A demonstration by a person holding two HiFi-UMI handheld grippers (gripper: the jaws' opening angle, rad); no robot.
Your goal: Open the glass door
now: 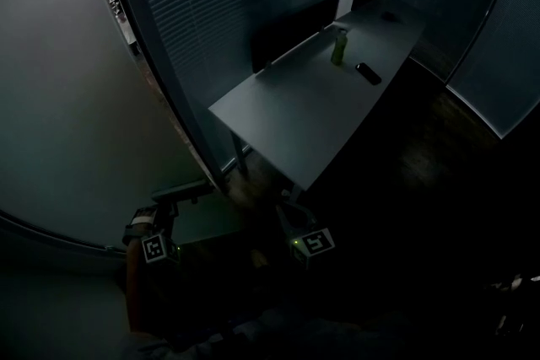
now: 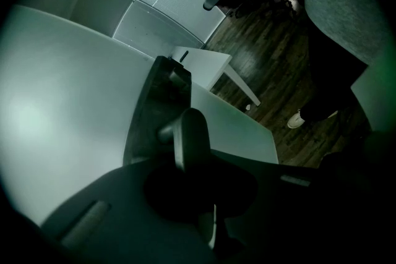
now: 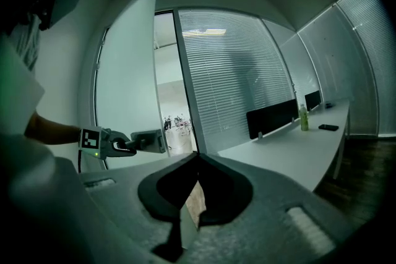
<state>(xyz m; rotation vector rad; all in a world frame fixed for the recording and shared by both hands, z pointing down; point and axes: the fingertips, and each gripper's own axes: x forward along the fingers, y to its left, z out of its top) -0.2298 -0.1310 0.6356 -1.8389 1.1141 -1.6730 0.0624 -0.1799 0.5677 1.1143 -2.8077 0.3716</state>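
Left tool is gripping the door handle, lever running along its jaws, on the glass door standing ajar; right tool, jaws together and empty, is hanging well apart.

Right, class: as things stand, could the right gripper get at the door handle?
Probably not usefully: the left gripper is shut on the door handle, covering its lever, though nothing stands between the right gripper and it.

Left claw clamps door handle; glass door ajar (bottle on table).
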